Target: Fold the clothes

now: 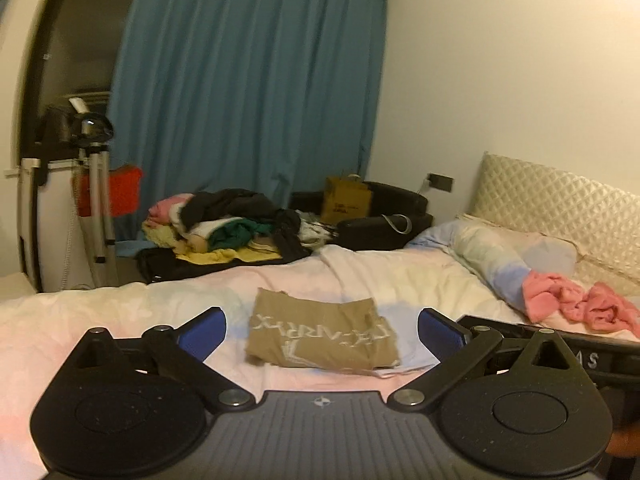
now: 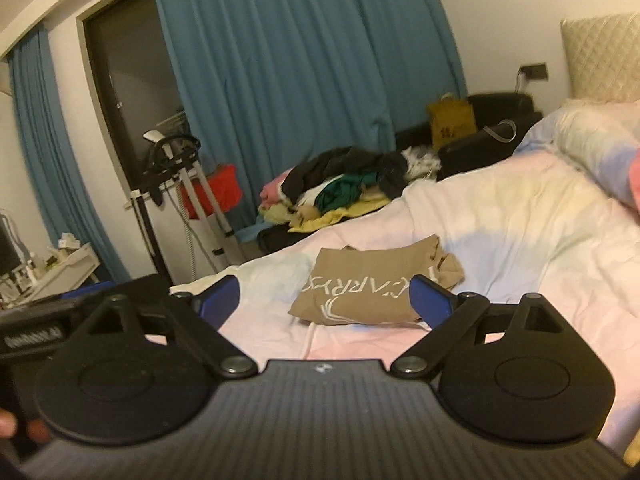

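A tan garment with white lettering (image 1: pixel 320 334) lies folded into a rectangle on the pale bed sheet (image 1: pixel 120 320). It also shows in the right wrist view (image 2: pixel 372 288). My left gripper (image 1: pixel 322 330) is open and empty, held just short of the garment with its blue pads wide apart. My right gripper (image 2: pixel 324 296) is open and empty too, held near the garment's front edge. Part of the right gripper's black body (image 1: pixel 560 344) shows at the right of the left wrist view.
A heap of unfolded clothes (image 1: pixel 228 224) lies at the bed's far edge. A crumpled pink cloth (image 1: pixel 580 304) lies by the pillow (image 1: pixel 500 256) and quilted headboard (image 1: pixel 560 200). A tripod (image 1: pixel 96 192), blue curtain (image 1: pixel 248 80) and black bags (image 1: pixel 380 220) stand beyond.
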A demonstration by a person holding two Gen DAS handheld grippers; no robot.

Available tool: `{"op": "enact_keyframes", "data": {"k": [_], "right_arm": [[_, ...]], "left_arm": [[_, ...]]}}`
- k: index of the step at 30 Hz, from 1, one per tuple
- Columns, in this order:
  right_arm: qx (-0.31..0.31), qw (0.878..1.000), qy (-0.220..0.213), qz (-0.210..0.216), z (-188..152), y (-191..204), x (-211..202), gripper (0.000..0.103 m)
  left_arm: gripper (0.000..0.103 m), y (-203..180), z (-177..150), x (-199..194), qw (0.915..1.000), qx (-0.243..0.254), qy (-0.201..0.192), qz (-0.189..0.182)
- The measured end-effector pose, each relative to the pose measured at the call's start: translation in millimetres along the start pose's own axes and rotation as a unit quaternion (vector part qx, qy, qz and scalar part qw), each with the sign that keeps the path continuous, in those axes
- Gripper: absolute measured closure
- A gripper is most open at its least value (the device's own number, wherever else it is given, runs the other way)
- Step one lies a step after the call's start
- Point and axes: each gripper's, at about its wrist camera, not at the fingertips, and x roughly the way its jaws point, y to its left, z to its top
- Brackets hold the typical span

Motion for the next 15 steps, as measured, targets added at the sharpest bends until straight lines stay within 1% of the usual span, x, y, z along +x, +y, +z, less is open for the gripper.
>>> {"op": "enact_keyframes", "data": {"k": [2,4,6,11,15], "right_arm": [[-0.014,1.0,-0.006,0.0,-10.9,5.5,-0.1,0.01],[-0.038,0.999,-0.012,-0.002,-21.7,12.7,3.0,0.01],[-0.052,0.999,-0.017,-0.004,-32.0,16.7,9.2,0.01],[-0.054,0.998,-0.028,-0.018,-51.9,17.6,23.5,0.01],[-0.056,0.998,-0.031,-0.028,-56.4,17.3,29.1,0.01]], "left_arm": [[0.0,2.3,-9.4,-7.5,0.9999,-0.003,-0.005,0.009],[0.0,9.1,-19.0,-5.2,0.9999,-0.011,0.004,0.009],[0.0,16.1,-27.9,-3.5,0.9998,-0.017,0.003,0.013],[0.0,29.8,-44.9,4.2,0.9992,-0.016,0.006,0.036],[0.0,36.1,-58.7,9.5,0.9988,-0.016,0.016,0.044]]}}
